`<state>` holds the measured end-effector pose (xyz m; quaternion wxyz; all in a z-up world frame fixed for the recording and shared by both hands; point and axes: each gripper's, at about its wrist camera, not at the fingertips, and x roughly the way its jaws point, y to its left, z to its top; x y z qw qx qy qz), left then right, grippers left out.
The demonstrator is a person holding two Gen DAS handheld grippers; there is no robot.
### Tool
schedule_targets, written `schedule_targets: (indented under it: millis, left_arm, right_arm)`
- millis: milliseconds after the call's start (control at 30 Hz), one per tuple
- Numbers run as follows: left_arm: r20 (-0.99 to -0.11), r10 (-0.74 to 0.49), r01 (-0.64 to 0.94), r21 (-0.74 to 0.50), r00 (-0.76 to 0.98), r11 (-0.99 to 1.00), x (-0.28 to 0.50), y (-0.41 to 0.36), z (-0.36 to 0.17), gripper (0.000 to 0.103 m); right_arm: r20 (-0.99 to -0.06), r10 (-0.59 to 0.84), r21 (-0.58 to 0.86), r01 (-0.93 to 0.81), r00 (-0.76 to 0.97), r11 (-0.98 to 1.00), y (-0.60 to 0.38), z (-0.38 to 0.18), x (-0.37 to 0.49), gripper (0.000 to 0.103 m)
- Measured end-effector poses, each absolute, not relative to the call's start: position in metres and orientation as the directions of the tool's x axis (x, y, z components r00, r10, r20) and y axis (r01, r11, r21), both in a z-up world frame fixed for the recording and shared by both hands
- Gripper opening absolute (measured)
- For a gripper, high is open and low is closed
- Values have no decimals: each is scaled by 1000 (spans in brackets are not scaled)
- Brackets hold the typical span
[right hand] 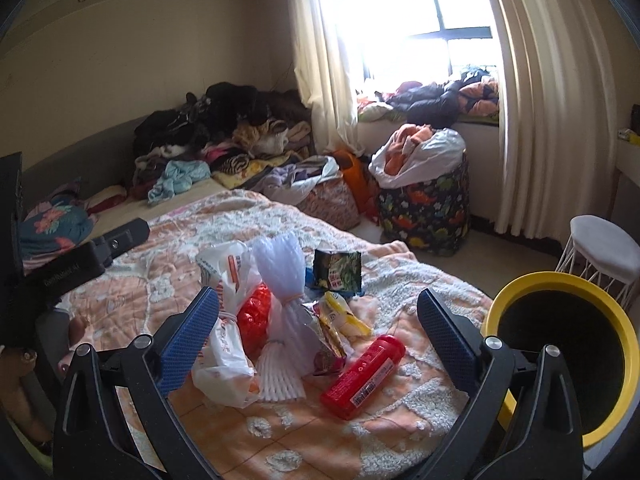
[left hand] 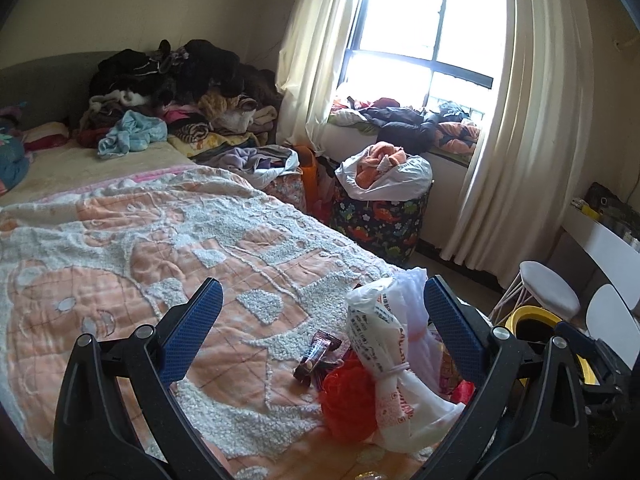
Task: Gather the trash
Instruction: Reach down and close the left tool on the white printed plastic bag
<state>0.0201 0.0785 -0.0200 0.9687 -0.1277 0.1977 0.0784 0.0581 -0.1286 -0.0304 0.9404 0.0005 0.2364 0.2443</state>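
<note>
A heap of trash lies on the orange and white blanket (right hand: 400, 420). It holds a white printed plastic bag (right hand: 224, 344), a red mesh (right hand: 254, 316), a white foam sleeve (right hand: 280, 320), a green snack packet (right hand: 338, 270), yellow wrappers (right hand: 344, 316) and a red bottle (right hand: 364, 376). My right gripper (right hand: 318, 300) is open, with the heap ahead between its fingers, untouched. A yellow-rimmed black bin (right hand: 552, 278) stands right of the bed. My left gripper (left hand: 322, 284) is open and holds nothing. The white bag (left hand: 376, 344), red mesh (left hand: 348, 396) and a dark wrapper (left hand: 318, 354) lie near its right finger.
Piled clothes (left hand: 180, 80) cover the bed's far end. A dinosaur-print hamper (left hand: 380, 220) stuffed with a white bag stands below the window, beside cream curtains (left hand: 500, 140). A white stool (left hand: 548, 288) and the bin's yellow rim (left hand: 528, 314) sit off the bed's right corner.
</note>
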Motion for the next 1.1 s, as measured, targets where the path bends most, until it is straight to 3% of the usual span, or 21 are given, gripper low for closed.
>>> schedule_targets:
  millis: [300, 533, 733, 833, 867, 1033, 1100]
  left_arm:
    - [-468, -35, -112, -283, 883, 952, 57, 82, -33, 93]
    - [-514, -154, -34, -337, 844, 941, 88, 74, -46, 93]
    - [-559, -179, -18, -328, 810, 945, 103, 64, -57, 93]
    - [-579, -176, -24, -321, 796, 947, 107, 63, -61, 93]
    - [-587, -173, -28, -316, 791, 948, 110, 63, -62, 92]
    - [-633, -175, -49, -320, 754, 946, 117, 65, -70, 80]
    - [-641, -181, -52, -327, 746, 944, 117, 67, -72, 68]
  right_arm:
    - [-572, 481, 115, -516, 664, 849, -123, -56, 93, 60]
    - [-639, 496, 124, -558, 588, 821, -116, -79, 114, 50]
    - [-674, 502, 135, -578, 542, 805, -109, -92, 130, 38]
    - [-692, 515, 151, -596, 506, 789, -103, -97, 138, 20]
    - [-690, 518, 153, -598, 505, 787, -103, -97, 138, 20]
    - [-660, 555, 202, -592, 506, 780, -107, -92, 137, 18]
    - [-647, 571, 230, -584, 506, 778, -111, -89, 136, 18]
